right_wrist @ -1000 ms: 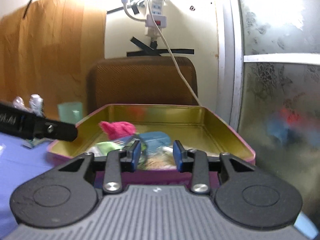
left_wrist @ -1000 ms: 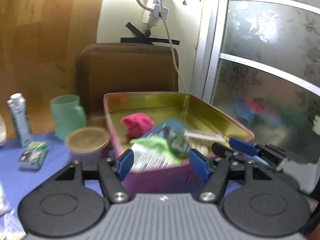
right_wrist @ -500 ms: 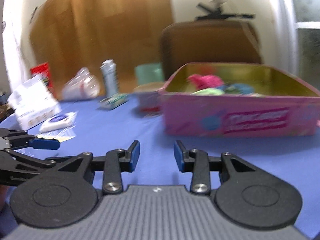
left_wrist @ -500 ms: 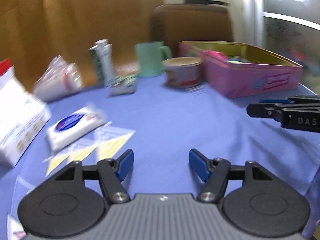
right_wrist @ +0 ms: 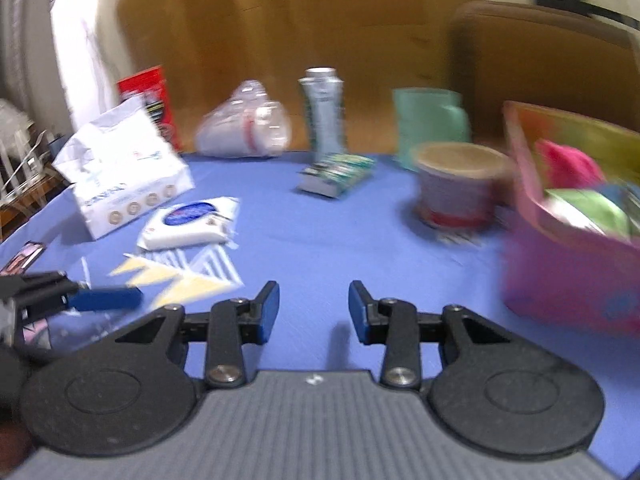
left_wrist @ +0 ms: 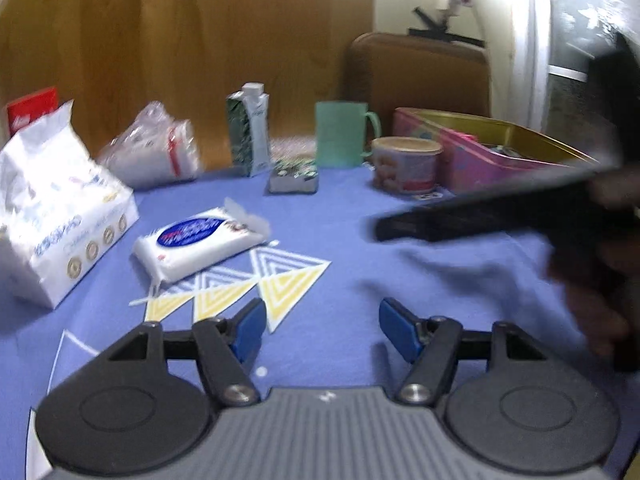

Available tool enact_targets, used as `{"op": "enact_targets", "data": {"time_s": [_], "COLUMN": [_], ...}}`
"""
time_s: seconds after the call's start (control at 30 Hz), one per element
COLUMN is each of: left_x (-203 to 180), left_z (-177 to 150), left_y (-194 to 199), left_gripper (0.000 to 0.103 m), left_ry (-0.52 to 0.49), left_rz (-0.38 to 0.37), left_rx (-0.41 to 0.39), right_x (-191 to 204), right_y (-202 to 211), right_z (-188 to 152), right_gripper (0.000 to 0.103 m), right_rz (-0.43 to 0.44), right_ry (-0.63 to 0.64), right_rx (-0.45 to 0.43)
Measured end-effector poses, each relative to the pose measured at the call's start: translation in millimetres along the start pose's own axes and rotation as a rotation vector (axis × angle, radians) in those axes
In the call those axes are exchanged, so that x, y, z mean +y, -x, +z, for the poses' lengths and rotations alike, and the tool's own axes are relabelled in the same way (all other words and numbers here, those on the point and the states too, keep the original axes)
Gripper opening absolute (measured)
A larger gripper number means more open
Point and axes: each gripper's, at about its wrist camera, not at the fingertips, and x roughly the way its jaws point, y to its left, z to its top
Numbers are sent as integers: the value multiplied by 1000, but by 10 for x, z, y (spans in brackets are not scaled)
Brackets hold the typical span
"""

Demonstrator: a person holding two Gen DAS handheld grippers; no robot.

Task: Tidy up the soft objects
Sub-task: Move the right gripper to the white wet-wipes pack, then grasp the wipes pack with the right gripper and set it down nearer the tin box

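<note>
A second ago both of my grippers were up over the pink tin point(right_wrist: 568, 276); now I have swung them away to the left, and the open blue tablecloth point(left_wrist: 340, 216) fills both views. My left gripper point(left_wrist: 322, 330) has its jaws apart with nothing between them, and my right gripper point(right_wrist: 313, 312) is the same, parted and empty. Both sets of jaws have just been opening a little, with only cloth showing in the gaps.

The tin sits at the right side of the table with a pink fuzzy thing point(right_wrist: 570, 162) and a green packet point(right_wrist: 588, 208) already inside it, so I judge that part of the sorting as done. What the swing brings in front of me is the white wipes pack point(left_wrist: 198, 242), lying flat on the cloth just beyond the yellow triangles, with the larger white tissue bag point(left_wrist: 56, 212) beside it on the left. (Both views are smeared with motion, so the small labels are unreadable.) I take the wipes pack for the next soft thing to fetch, and it is not yet within my jaws.
</note>
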Motion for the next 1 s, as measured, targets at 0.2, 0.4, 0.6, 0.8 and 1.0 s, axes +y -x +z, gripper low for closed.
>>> {"op": "enact_targets", "data": {"time_s": [0.2, 0.4, 0.6, 0.8, 1.0], "left_x": [-2, 45, 66, 95, 115], "left_z": [-9, -6, -7, -2, 16], "left_y": [68, 86, 88, 78, 37], "left_gripper": [64, 63, 64, 64, 64], "left_ry": [7, 40, 45, 57, 61], "left_rz": [-11, -26, -38, -36, -44], "left_rx": [-40, -49, -55, -48, -25], "right_x": [293, 368, 252, 82, -263], "right_y": [-616, -1062, -953, -674, -266], "right_z": [344, 464, 412, 302, 68], "right_gripper": [42, 17, 2, 2, 2], "right_rz": [108, 206, 215, 148, 76], "right_ry": [16, -86, -121, -97, -132], "right_rx": [59, 114, 143, 120, 79]}}
